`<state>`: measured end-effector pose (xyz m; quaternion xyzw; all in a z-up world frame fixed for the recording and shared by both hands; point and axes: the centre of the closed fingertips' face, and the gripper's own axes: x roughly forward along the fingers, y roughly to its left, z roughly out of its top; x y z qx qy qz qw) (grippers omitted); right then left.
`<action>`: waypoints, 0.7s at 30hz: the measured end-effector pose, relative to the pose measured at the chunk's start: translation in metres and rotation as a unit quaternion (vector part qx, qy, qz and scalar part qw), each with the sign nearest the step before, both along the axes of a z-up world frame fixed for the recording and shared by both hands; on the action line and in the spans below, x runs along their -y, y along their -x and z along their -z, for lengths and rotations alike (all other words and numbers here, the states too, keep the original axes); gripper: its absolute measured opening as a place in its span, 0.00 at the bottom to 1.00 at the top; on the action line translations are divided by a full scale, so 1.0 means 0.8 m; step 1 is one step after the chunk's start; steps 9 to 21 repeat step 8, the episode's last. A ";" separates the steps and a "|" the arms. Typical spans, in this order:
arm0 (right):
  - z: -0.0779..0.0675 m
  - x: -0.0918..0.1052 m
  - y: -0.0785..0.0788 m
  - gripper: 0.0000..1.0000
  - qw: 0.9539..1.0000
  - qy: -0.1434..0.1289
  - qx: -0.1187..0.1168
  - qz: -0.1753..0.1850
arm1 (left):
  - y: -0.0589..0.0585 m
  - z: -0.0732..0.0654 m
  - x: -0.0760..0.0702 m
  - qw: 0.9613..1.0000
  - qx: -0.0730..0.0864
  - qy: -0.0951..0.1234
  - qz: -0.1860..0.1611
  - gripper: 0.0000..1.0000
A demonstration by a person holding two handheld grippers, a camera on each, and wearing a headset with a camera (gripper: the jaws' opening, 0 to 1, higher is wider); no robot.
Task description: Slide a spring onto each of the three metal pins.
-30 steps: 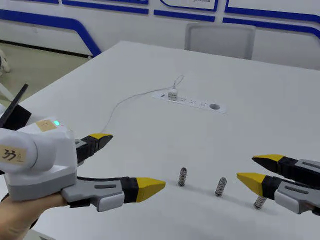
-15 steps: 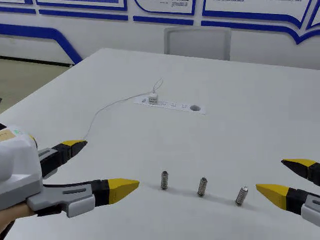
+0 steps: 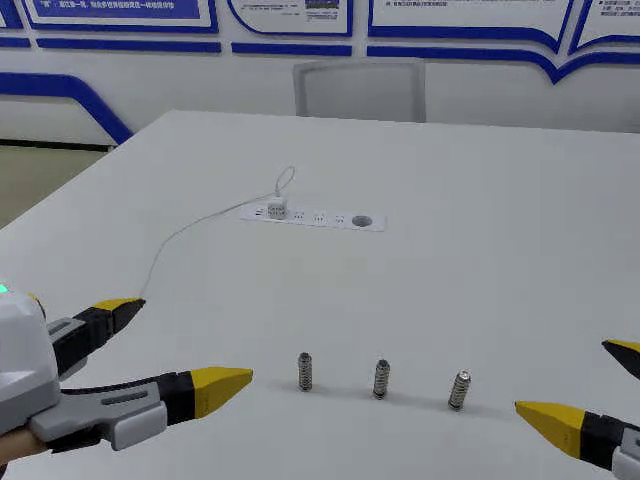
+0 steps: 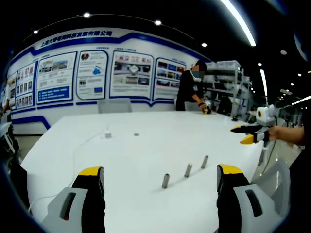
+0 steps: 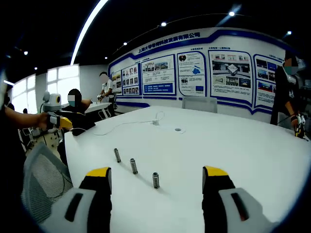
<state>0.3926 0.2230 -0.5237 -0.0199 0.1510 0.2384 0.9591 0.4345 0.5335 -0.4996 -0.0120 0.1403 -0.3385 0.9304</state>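
Three pins stand upright in row on white table (image 3: 480, 200), near front edge, between grippers: left pin (image 3: 305, 371), middle pin (image 3: 381, 378), right pin (image 3: 459, 390). Each looks already sleeved by coiled spring; no loose spring seen. Left gripper (image 3: 180, 342) jaws spread wide, empty, well left of row. Right gripper (image 3: 572, 378) jaws apart, empty, right of row. Judgement: threading looks complete. Next move calls for checking each spring sits fully down, without knocking pins.
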 end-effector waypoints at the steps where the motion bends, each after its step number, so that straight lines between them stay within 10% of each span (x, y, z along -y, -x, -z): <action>1: 0.001 0.002 0.001 0.78 1.000 -0.001 -0.002 0.004 | 0.000 -0.001 0.000 1.000 0.000 0.002 0.001 0.98; 21: -0.008 0.007 0.002 0.79 0.999 -0.032 -0.003 0.030 | 0.001 -0.001 -0.004 1.000 -0.001 0.005 -0.004 0.97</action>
